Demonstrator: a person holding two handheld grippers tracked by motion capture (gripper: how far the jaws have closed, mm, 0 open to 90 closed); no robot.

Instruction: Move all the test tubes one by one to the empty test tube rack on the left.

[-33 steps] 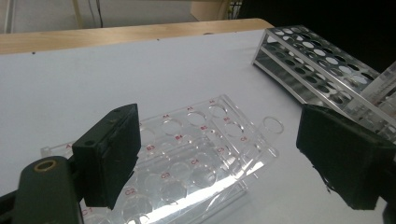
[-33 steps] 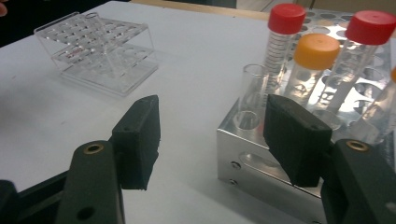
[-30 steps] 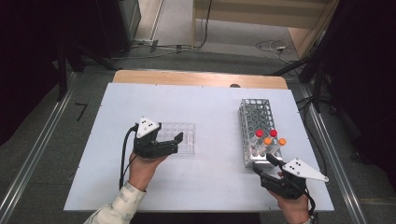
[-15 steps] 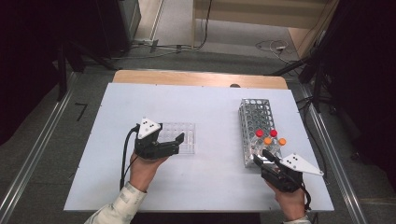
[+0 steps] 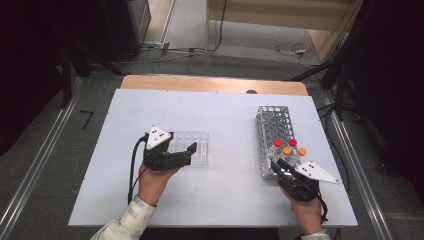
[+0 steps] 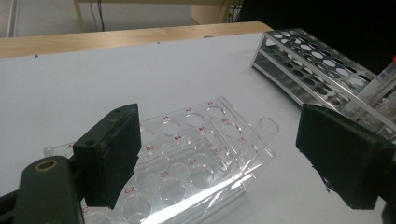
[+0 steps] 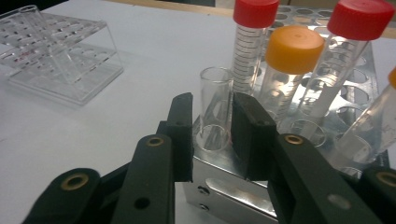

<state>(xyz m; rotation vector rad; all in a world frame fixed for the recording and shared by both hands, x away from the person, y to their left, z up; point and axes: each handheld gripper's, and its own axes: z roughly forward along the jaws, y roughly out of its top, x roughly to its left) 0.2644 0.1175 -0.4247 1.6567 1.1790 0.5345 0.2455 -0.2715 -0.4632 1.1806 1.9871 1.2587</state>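
A metal tube rack [image 5: 274, 127] stands at the right of the white table, and at its near end are tubes with red caps [image 5: 278, 142] and orange caps [image 5: 286, 150]. My right gripper [image 5: 278, 166] is at that end. Its jaws have just been closing, and in the right gripper view the right gripper [image 7: 212, 135] has its pads pressed on an uncapped clear tube [image 7: 215, 93] upright in the metal rack [image 7: 233, 191]. A clear plastic well rack [image 5: 197, 142] lies at centre left. My left gripper [image 5: 182, 152] hovers open at the clear rack's [image 6: 187, 154] left edge.
Behind the clear tube stand a red-capped tube [image 7: 254, 11], an orange-capped tube [image 7: 293, 49] and another red-capped tube [image 7: 359, 18]. The far end of the metal rack [image 6: 317, 60] has open holes. The table [image 5: 225, 110] ends in a wooden strip at the back.
The right gripper's jaws came from wide open to closed around the clear tube, and the hand edged toward the rack. The left hand and gripper stayed put.
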